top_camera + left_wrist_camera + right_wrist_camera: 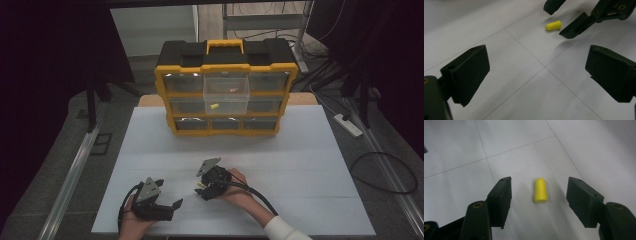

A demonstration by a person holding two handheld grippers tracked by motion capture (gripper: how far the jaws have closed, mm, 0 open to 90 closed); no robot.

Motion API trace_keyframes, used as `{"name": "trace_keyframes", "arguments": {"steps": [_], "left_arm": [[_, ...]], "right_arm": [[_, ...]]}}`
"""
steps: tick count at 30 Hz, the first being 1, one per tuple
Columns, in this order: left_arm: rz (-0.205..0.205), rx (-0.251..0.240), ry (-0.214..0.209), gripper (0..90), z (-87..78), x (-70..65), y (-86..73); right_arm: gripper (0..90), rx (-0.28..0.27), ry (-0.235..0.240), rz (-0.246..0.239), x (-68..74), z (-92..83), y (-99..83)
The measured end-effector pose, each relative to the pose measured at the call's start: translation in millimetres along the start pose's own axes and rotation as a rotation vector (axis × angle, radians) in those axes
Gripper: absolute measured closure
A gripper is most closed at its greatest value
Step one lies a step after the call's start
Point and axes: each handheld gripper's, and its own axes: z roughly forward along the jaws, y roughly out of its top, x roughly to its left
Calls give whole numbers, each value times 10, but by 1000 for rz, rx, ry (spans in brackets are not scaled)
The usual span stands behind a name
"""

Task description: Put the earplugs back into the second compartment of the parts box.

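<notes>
My right gripper point(539, 191) at lower centre of right gripper view, jaws apart, gripping nothing. Small yellow cylindrical foam plug point(540, 190) lies flat on white tabletop point(599, 150) midway between jaws, touching neither. In high view, plug point(199, 184) sits just below frame centre, at right gripper's tips. My left gripper point(536, 72) wide open, empty, resting lower left in high view point(167, 204). Yellow-and-black plastic drawer organiser point(226, 87) stands upper centre, clear middle drawer point(226, 92) pulled out.

Plug point(540, 190) (lying flat) between jaws.
</notes>
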Motion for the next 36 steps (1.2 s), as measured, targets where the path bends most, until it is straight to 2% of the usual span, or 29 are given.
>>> {"name": "trace_keyframes", "arguments": {"steps": [6, 8, 9, 10, 12, 16, 26, 33, 36], "left_arm": [[-2, 0, 0, 56, 0, 3, -1], [-2, 1, 0, 56, 3, 4, -2], [-1, 1, 0, 56, 3, 3, -1], [0, 1, 0, 56, 1, 1, -1], [0, -1, 1, 56, -6, 2, -1], [0, -1, 2, 56, -9, 14, -2], [1, -4, 0, 56, -17, 11, 2], [-2, -4, -2, 56, -15, 14, 3], [-3, -4, -3, 56, -13, 15, 4]], "right_arm": [[520, -3, 24, 14, -34, 47, 1], [699, -2, 29, 20, -46, 37, 8], [768, -3, 27, 21, -52, 35, 7], [799, -7, 28, 24, -56, 31, 3], [809, -14, 35, 31, -67, 13, -5], [812, -80, 32, 59, -91, -125, 4], [811, -355, -7, 108, -170, -878, 23], [811, -500, -12, 159, -279, -1331, 18], [811, -553, -39, 168, -320, -1513, 43]]}}
